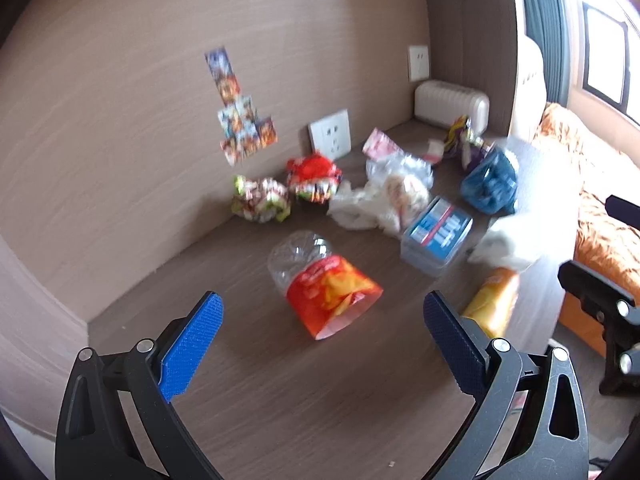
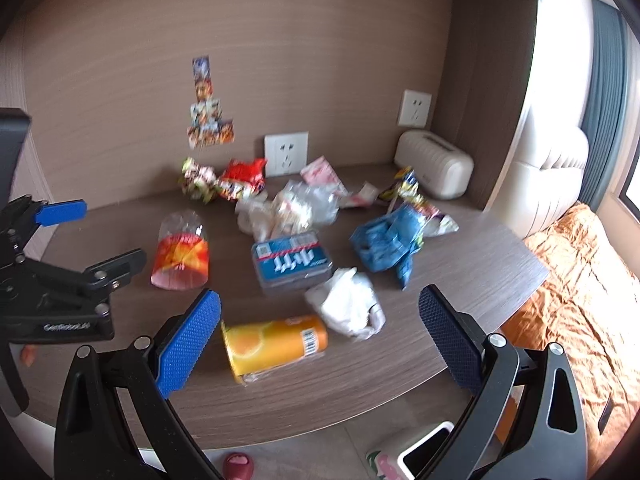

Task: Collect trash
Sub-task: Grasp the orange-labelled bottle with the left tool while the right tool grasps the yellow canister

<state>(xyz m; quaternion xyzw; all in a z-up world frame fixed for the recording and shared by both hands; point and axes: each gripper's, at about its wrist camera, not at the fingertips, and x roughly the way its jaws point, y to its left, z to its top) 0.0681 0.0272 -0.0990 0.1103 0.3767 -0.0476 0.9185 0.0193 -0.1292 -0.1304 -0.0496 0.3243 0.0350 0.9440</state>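
Right wrist view: one wood-grain bench fills the middle, backed by one brown panel wall that carries two white sockets, one low and one higher to the right. One bed with an orange cover lies to the right of the bench. One cream ribbed box sits in the back right corner of the bench.

Two claws are in view. The right claw hangs spread wide and empty above the near edge of the bench; the left claw is likewise released, holding nothing, its blue pads well apart.

The trash is scattered over the bench. One orange tube lies on its side nearest the right claw, touching one crumpled white tissue. One blue-labelled clear box sits just behind them. One clear bottle with a red label lies on its side in front of the left claw. One crushed blue bag rests to the right of the box, with one purple and yellow wrapper behind it. One heap of clear and white plastic lies mid-bench. One pink packet lies near the low socket. Two crumpled wrappers sit touching at the back wall, one red and one green and white.

One cluster of small stickers is on the wall.
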